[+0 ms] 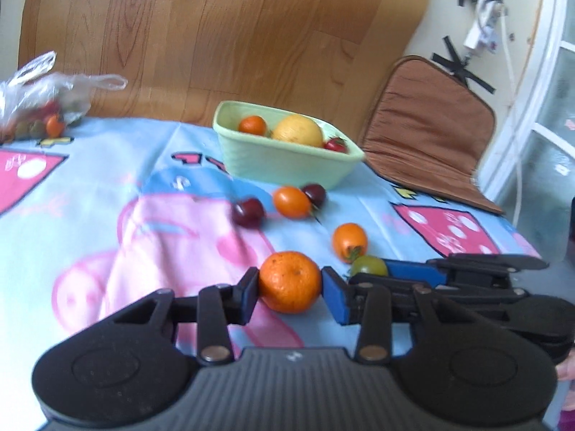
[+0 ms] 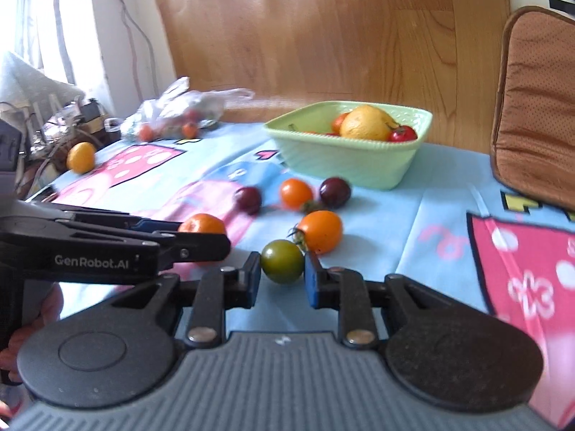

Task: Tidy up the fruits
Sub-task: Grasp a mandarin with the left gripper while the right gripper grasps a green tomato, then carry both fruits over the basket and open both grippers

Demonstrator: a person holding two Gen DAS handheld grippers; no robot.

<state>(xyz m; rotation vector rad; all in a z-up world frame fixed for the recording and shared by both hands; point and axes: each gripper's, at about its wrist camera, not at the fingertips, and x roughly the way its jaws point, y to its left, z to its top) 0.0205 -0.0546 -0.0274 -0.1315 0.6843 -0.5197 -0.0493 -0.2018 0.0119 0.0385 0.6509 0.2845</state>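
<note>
We're in somebody's home, at a dining table: a children's cartoon tablecloth (image 1: 107,179) in blue and pink covers it, with a mint-green fruit bowl (image 1: 287,158) at centre. Upper right, a chair with a brown cushion (image 1: 427,129); wood-grain flooring (image 1: 215,36) fills the top, and a white glazed door (image 1: 553,115) at the right edge.

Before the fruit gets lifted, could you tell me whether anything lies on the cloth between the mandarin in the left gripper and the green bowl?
Yes. Between the mandarin and the green bowl lie an orange tomato and two dark cherries; lifted over them, nothing visible blocks it.
</note>
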